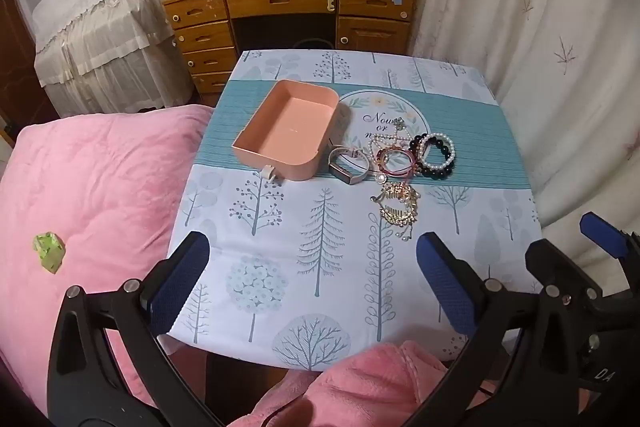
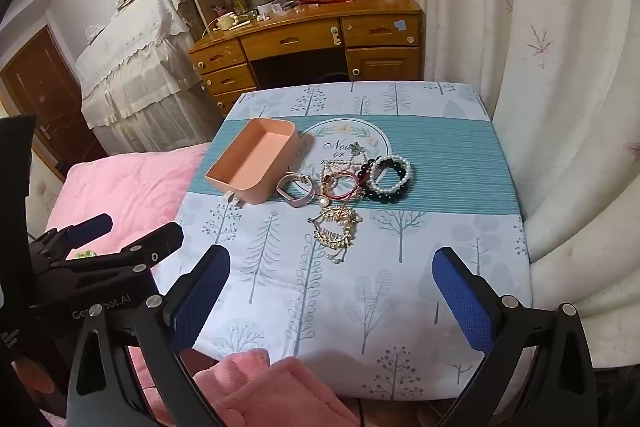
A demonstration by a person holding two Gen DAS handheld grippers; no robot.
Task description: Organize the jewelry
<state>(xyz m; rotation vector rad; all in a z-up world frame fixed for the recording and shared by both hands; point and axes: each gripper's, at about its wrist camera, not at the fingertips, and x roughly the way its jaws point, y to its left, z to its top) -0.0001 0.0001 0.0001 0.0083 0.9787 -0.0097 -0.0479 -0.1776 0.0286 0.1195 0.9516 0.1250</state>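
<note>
Both grippers' jaws gape (empty) — jewelry pile (image 1: 404,167) lies well ahead.

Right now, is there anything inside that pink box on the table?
Nothing shows inside the pink box: its floor is bare in both views, apart from a strip behind the near wall that stays hidden. The smartwatch, bead bracelets and gold hair combs lie outside, on the tablecloth.

Peach-pink box (image 1: 286,131), tree-print tablecloth (image 1: 320,267) with teal stripe, blue-padded tongs (image 1: 312,279)
</note>
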